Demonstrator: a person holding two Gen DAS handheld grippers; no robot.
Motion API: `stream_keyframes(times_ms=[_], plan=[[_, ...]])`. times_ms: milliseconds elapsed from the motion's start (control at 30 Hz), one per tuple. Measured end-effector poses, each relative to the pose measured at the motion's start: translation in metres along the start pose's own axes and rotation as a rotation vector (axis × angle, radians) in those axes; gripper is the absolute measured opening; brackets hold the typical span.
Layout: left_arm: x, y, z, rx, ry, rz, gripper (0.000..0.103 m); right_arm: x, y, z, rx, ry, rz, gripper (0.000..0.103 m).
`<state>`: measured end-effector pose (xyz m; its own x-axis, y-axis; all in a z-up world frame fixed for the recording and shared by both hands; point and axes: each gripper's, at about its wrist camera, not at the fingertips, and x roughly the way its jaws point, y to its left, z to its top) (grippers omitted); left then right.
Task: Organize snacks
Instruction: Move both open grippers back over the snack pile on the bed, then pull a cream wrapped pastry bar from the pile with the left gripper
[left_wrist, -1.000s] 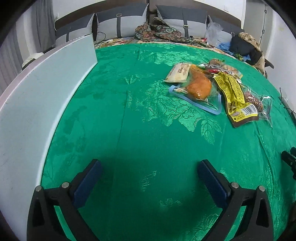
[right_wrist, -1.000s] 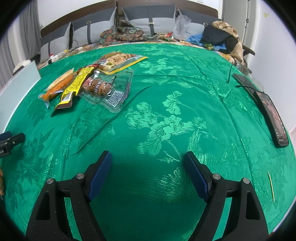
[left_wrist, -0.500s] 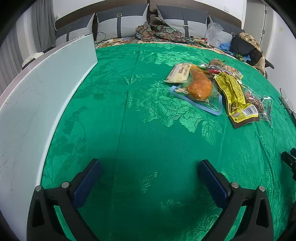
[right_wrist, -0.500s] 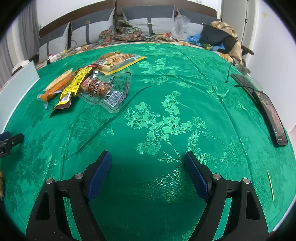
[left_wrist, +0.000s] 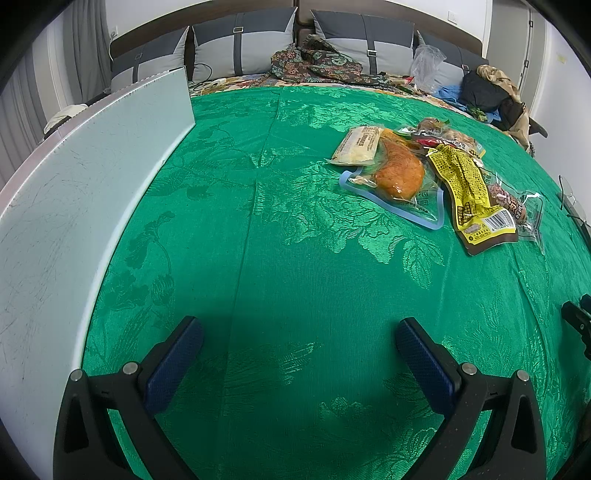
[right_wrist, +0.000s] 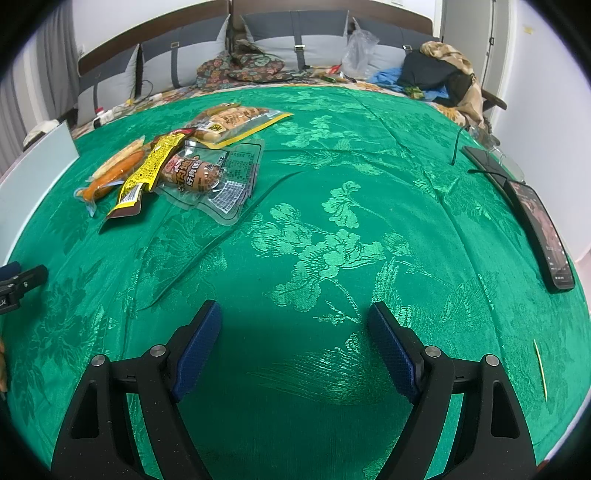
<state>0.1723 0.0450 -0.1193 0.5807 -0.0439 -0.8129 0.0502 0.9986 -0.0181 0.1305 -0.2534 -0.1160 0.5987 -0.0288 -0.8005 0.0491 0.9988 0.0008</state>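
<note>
Green brocade cloth (left_wrist: 280, 258), flower-patterned, is covering the whole surface and lying under both grippers.

White board (left_wrist: 74, 206) is standing on edge along the cloth's border, just left of the left gripper (left_wrist: 299, 341).

Left gripper is hovering over bare cloth, blue pads spread wide, nothing between them. Right gripper (right_wrist: 295, 325) is doing likewise, fingers standing far apart and gripping nothing; its tip is showing at the right edge of the left view.

Snacks are lying in one overlapping pile, well ahead and to the right of the left gripper, ahead and to the left of the right one:
- sausage pack (right_wrist: 207, 177), clear, is sitting nearest the right gripper;
- yellow packet (left_wrist: 469, 192) is lying across the sausage pack;
- orange pack (left_wrist: 399, 173) with blue rim is lying beside the yellow packet;
- pale packet (left_wrist: 358, 146) is touching the orange pack's far side;
- yellow-edged bag (right_wrist: 236, 120) is resting farthest back.

Phone (right_wrist: 543, 236) is lying at the cloth's edge, far right of the right gripper.

Thin stick (right_wrist: 540, 369) is lying near the right finger.
</note>
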Motion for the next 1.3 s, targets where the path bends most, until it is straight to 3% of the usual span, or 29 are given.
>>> stream_keyframes(times_ms=[967, 1067, 1200, 1300], plan=[[0.003, -0.001, 0.004, 0.008, 0.023, -0.001, 0.103, -0.001, 0.001, 0.000, 0.000, 0.000, 0.001, 0.084], [0.013, -0.005, 0.033, 0.037, 0.098, -0.074, 0.103, -0.001, 0.001, 0.000, 0.000, 0.000, 0.001, 0.085], [0.016, -0.014, 0.098, 0.045, 0.055, -0.154, 0.102, -0.001, 0.001, 0.000, 0.000, 0.000, 0.003, 0.085], [0.043, -0.029, 0.148, 0.075, 0.108, -0.179, 0.102, -0.001, 0.002, 0.000, 0.000, 0.000, 0.005, 0.085]])
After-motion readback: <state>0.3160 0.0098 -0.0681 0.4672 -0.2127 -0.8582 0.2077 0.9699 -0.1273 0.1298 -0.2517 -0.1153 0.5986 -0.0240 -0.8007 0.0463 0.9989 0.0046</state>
